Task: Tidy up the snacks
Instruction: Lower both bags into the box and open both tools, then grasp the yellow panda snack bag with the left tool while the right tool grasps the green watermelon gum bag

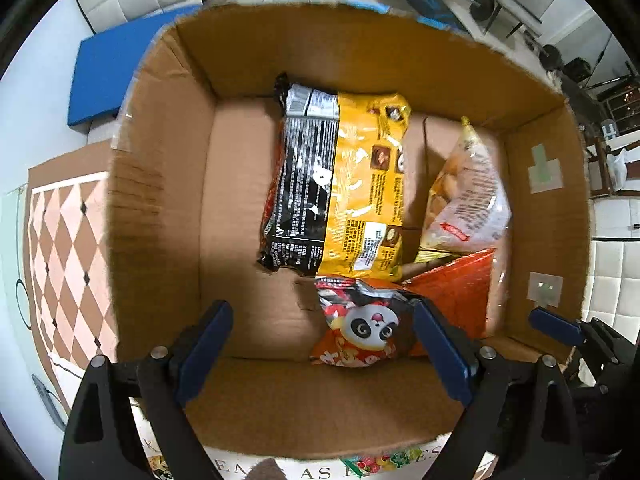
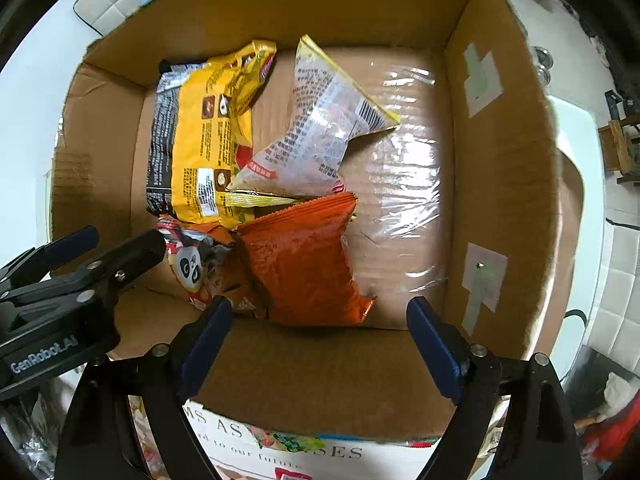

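— Pose of the grippers?
— Both are held over the near rim of the cardboard box (image 1: pixel 360 52), pointed down into it. The left gripper (image 1: pixel 322 344) and right gripper (image 2: pixel 318 338) are each seen with fingers spread wide, nothing held.

— Position of the snacks?
— All are lying on the box floor. The panda packet (image 1: pixel 362 326) is touching the left gripper's right finger (image 1: pixel 440 352). The orange bag (image 2: pixel 304 264) is located just beyond the right gripper, between its fingers
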The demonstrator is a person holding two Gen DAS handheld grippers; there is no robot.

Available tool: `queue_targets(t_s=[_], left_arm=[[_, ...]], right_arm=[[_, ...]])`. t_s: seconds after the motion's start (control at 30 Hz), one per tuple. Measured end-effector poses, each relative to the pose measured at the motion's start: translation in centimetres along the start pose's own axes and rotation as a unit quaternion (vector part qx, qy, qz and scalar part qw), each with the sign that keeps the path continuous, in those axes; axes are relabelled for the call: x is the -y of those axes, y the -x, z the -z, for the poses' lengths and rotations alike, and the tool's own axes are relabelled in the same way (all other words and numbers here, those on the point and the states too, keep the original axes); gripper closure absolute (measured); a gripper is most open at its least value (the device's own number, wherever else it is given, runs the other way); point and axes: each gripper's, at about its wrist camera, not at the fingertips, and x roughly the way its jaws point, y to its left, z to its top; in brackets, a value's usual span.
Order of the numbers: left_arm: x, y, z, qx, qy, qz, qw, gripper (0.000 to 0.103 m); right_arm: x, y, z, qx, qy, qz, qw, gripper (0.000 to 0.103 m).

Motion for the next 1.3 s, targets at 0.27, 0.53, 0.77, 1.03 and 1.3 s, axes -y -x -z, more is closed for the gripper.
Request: queue_targets(t_s=[0.27,0.53,0.77,1.03,1.3], left_arm=[[0.3,4.8,2.9,0.071,-0.002,-0.013,0.9974,0.01],[0.9,8.8,5.5,0.122,-0.005,-0.013,0.9924,0.01],[1.4,12.2,8.1,0.161,-0.009,-0.01,0.9869,0.01],[1.6,14.9,11.2,0.183,-0.014,-0.022,0.9827,0.01],[-2.1,11.7,16.6,0.161,0.041,-0.071,0.9836,0.01]], right_arm=[[0.4,4.1,2.6,0.07,-0.014,0.0,0.997,0.012],[-0.2,8.4,5.4,0.123,-0.002,0.016,0.992,0.012],[-0.9,11.8,8.7,0.155,-0.002,0.004,0.988,0.012],[-1.4,14.3,12.5,0.172,-0.009,-0.014,0.985,0.012],[0.3,7.1,17.3,0.078,-0.11,-0.091,0.987,0.012]])
